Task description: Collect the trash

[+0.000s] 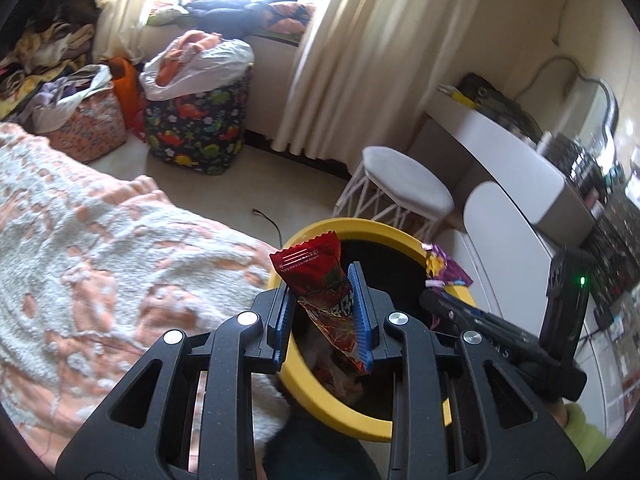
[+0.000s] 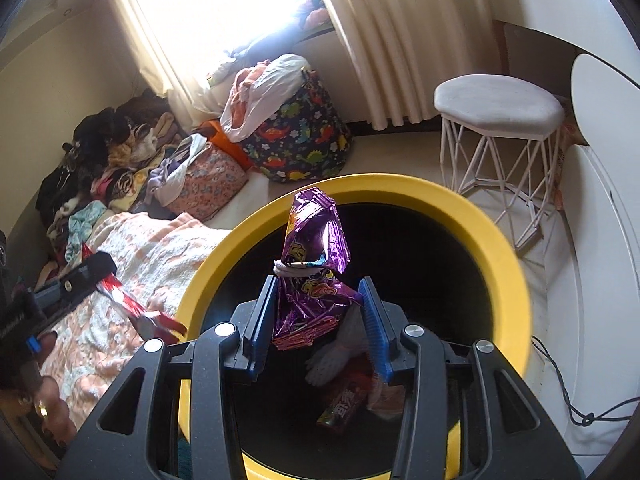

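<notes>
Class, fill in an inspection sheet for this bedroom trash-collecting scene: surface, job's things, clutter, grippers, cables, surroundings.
Surface: pink-and-white fuzzy blanket beside the bin.
Job's things: round yellow-rimmed black bin with wrappers already inside; red foil snack wrapper; purple foil snack wrapper.
Clutter: dinosaur-print fabric bag, clothes pile.
Grippers: left gripper shut on the red wrapper over the bin; right gripper shut on the purple wrapper over the bin.
Cables: black cable on the floor.
Surroundings: white wire-frame stool, cream curtains.

A crumpled red wrapper [image 1: 328,300] and a purple wrapper [image 2: 316,276] hang over the yellow-rimmed black bin [image 2: 472,216], which holds other trash.
</notes>
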Available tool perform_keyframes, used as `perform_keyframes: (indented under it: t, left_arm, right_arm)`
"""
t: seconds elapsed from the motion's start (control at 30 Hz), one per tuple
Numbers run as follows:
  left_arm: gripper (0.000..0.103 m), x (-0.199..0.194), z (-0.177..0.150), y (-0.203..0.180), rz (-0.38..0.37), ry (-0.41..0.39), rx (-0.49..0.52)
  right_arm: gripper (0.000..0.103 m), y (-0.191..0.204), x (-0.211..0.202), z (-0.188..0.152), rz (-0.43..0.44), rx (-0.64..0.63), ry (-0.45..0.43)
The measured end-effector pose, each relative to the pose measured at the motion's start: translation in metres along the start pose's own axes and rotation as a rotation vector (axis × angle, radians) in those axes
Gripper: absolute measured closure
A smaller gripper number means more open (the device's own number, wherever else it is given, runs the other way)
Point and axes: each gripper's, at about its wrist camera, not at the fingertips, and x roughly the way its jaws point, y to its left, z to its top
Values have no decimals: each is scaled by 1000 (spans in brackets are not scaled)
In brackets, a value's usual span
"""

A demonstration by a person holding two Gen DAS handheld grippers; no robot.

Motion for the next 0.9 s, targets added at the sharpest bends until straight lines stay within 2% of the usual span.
perform_keyframes:
  t: [0.2, 0.27, 0.33, 0.43, 0.57, 0.6, 0.67, 0.77, 0.9]
  left_arm:
    - [83, 18, -6, -27, -33, 37, 85]
    - [83, 23, -6, -32, -38, 47, 93]
    - [82, 28, -5, -36, -42, 54, 101]
    - [71, 31, -5, -41, -43, 62, 115]
    - [47, 31, -5, -44, -31, 63, 120]
    - [44, 31, -5, -44, -30, 63, 120]
    - [29, 31, -5, -44, -23, 63, 122]
    - [15, 28, -5, -42, -18, 59, 115]
    - [11, 23, -4, -38, 5, 52, 116]
  right_arm:
    - [61, -14, -8, 2, -3, 21, -8]
    - [50, -18, -10, 3, -3, 40, -11]
    - [46, -20, -12, 3, -8, 53, -18]
    - [39, -24, -14, 4, -16, 66, -22]
    - [31, -29, -20, 3, -33, 65, -28]
    - [30, -29, -22, 3, -40, 63, -31]
    - [25, -29, -26, 3, -60, 55, -35]
    - [18, -28, -31, 1, -93, 43, -41]
    - [13, -24, -39, -1, -123, 21, -55]
